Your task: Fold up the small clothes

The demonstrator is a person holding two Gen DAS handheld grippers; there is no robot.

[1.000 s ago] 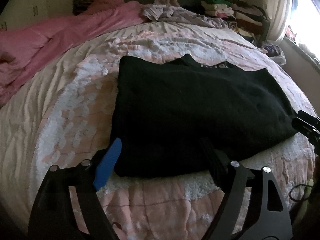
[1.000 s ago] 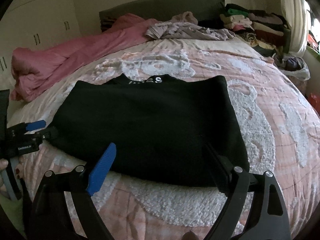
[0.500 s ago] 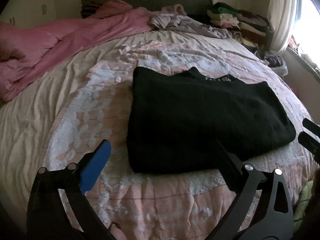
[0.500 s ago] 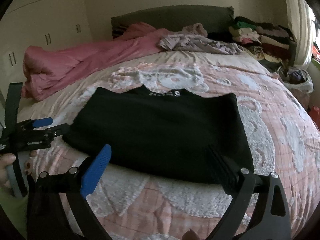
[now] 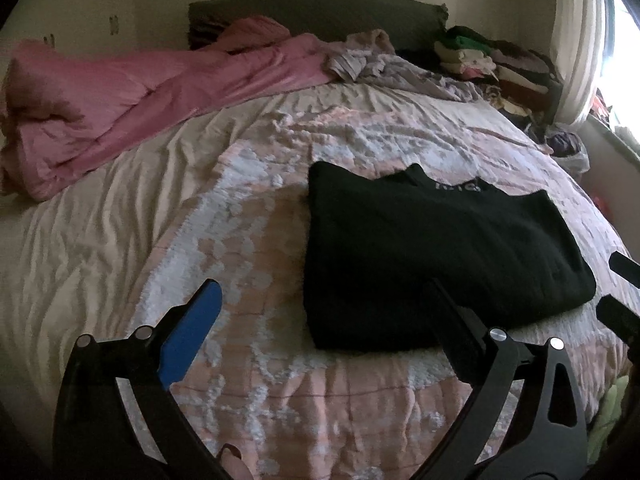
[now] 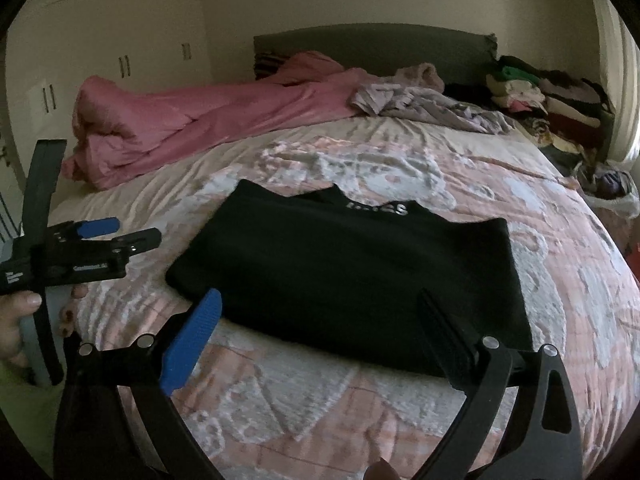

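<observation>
The black garment [image 5: 436,256] lies folded into a flat, roughly rectangular bundle on the bed [image 5: 256,184], on the pink-and-white textured bedspread. Its collar faces the headboard, and a strip of pale lettering shows just under the neckline, too blurred to read. The fabric looks thick and matte, the edges fairly straight, the near left corner squared off and the right side a little rounded. In the right wrist view the same black garment [image 6: 352,276] spreads across the middle of the bedspread, its near edge running slantwise.

The left gripper [image 5: 320,316] hovers above the bedspread in front of the garment's near left corner, its jaws spread wide with nothing between them; the blue finger stands over bare bedspread, the black finger overlaps the garment's near edge in the picture, and whether it touches the cloth cannot be told. The right gripper [image 6: 320,320] hangs before the near edge, jaws likewise wide and holding nothing. The left gripper [image 6: 116,236] also appears at the left of the right wrist view, clear of the garment's left corner, held by a hand [image 6: 16,328].

Behind lie a pink duvet [image 5: 132,96] and stacked clothes [image 5: 492,64].
</observation>
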